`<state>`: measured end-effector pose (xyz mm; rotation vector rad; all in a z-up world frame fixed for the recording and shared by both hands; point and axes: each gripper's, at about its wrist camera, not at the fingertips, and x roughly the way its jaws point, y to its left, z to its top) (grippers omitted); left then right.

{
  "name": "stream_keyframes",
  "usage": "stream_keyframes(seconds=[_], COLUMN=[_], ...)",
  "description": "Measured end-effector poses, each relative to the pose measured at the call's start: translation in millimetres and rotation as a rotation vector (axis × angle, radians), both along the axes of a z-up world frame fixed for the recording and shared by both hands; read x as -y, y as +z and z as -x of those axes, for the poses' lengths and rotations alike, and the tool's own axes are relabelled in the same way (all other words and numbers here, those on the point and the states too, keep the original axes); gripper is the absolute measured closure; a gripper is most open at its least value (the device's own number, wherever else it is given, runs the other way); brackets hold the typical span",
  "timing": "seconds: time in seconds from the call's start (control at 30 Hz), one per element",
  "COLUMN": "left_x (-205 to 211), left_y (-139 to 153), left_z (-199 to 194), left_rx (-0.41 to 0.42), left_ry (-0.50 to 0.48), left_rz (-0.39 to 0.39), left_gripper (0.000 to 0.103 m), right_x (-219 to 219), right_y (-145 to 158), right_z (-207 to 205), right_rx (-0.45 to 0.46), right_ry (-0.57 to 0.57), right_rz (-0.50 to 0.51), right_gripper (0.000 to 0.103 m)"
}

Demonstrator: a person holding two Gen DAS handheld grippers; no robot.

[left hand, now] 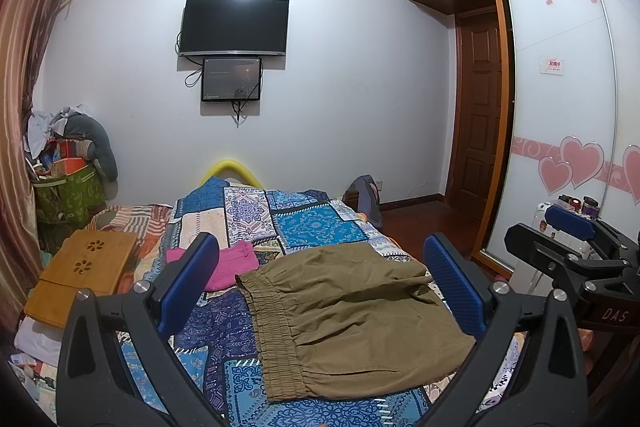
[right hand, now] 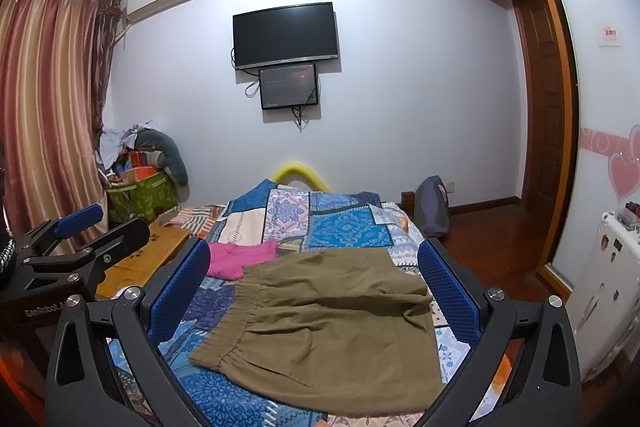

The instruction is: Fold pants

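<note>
Olive-brown pants (left hand: 352,319) lie flat on a blue patchwork bedspread (left hand: 304,223), elastic waistband to the left, folded in half. My left gripper (left hand: 320,291) hangs open above them, its blue pads wide apart and holding nothing. The right gripper (left hand: 568,223) shows at the right edge of the left wrist view. In the right wrist view the same pants (right hand: 332,323) lie below my open right gripper (right hand: 316,291), and the left gripper (right hand: 80,219) shows at the left edge. Neither gripper touches the cloth.
A pink garment (left hand: 230,265) lies just beyond the waistband. A wooden lap table (left hand: 86,275) rests on the bed's left side. A backpack (right hand: 432,207) stands on the floor past the bed. A white cabinet (right hand: 612,291) stands at right by the wardrobe.
</note>
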<state>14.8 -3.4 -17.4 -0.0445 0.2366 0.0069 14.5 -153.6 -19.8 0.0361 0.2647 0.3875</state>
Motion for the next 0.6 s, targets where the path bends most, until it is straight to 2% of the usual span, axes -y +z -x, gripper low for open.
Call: stream_keyframes(seconds=[0.6], left_x=[1.1], left_y=[1.3], left_z=[0.0], left_rx=[0.001], left_ry=[0.0], left_rz=[-0.001], left_gripper=[0.0], right_x=[0.4], right_y=[-0.4], right_z=[0.1], right_rx=[0.0], right_ry=[-0.001], right_rz=[-0.001], right_gripper=[0.0])
